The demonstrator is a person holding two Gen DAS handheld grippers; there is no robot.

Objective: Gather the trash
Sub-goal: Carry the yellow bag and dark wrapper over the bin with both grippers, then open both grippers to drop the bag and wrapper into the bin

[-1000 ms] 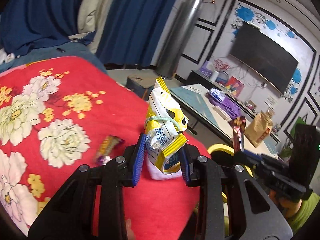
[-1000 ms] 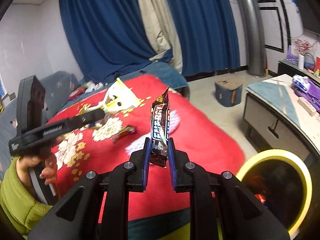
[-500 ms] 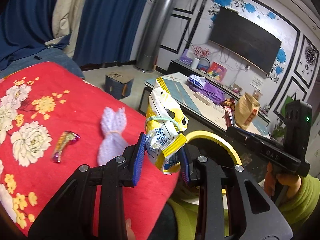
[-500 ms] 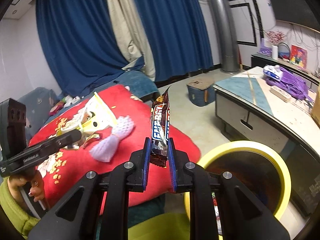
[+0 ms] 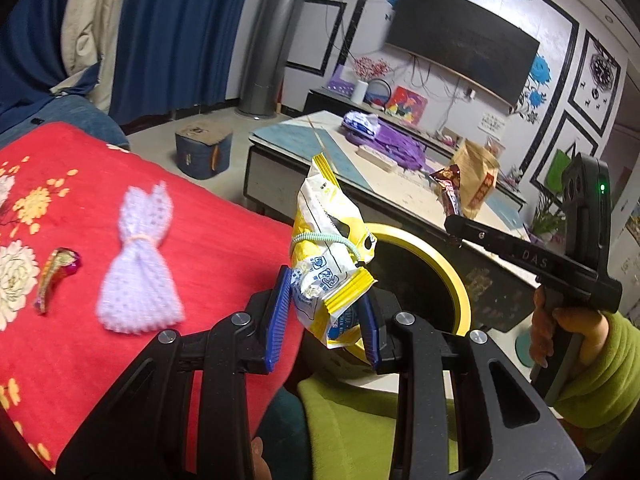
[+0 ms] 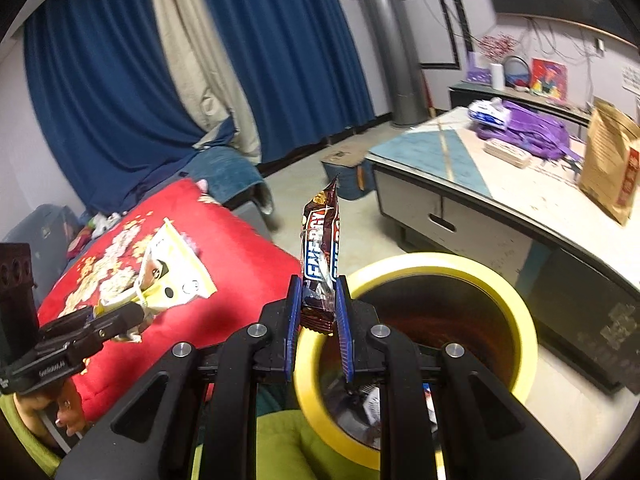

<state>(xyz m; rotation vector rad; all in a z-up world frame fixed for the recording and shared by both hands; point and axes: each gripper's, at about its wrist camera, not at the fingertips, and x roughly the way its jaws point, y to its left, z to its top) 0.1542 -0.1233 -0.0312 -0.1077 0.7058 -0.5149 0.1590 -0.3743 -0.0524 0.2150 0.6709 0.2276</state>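
Observation:
My left gripper (image 5: pixel 322 316) is shut on a yellow and white snack bag (image 5: pixel 326 256) tied with a green band, held upright beside the yellow-rimmed bin (image 5: pixel 440 256). My right gripper (image 6: pixel 318 320) is shut on a dark brown energy bar wrapper (image 6: pixel 320 256), standing upright just over the near left rim of the bin (image 6: pixel 516 312). In the left wrist view the right gripper (image 5: pixel 452 228) comes in from the right with the bar wrapper (image 5: pixel 450 196) at its tip. The right wrist view shows the left gripper (image 6: pixel 132 312) with the snack bag (image 6: pixel 172 276) at lower left.
On the red flowered blanket (image 5: pixel 220 240) lie a lilac mesh bundle (image 5: pixel 140 276) and a small shiny candy wrapper (image 5: pixel 56 276). A low table (image 6: pixel 500 184) with a purple bag (image 6: pixel 532 132) and a brown paper bag (image 6: pixel 608 160) stands behind the bin. A green sleeve (image 5: pixel 600 376) is at right.
Both grippers have swung from over the red blanket toward the yellow bin, each keeping its wrapper. The bin has come closer and larger in both views.

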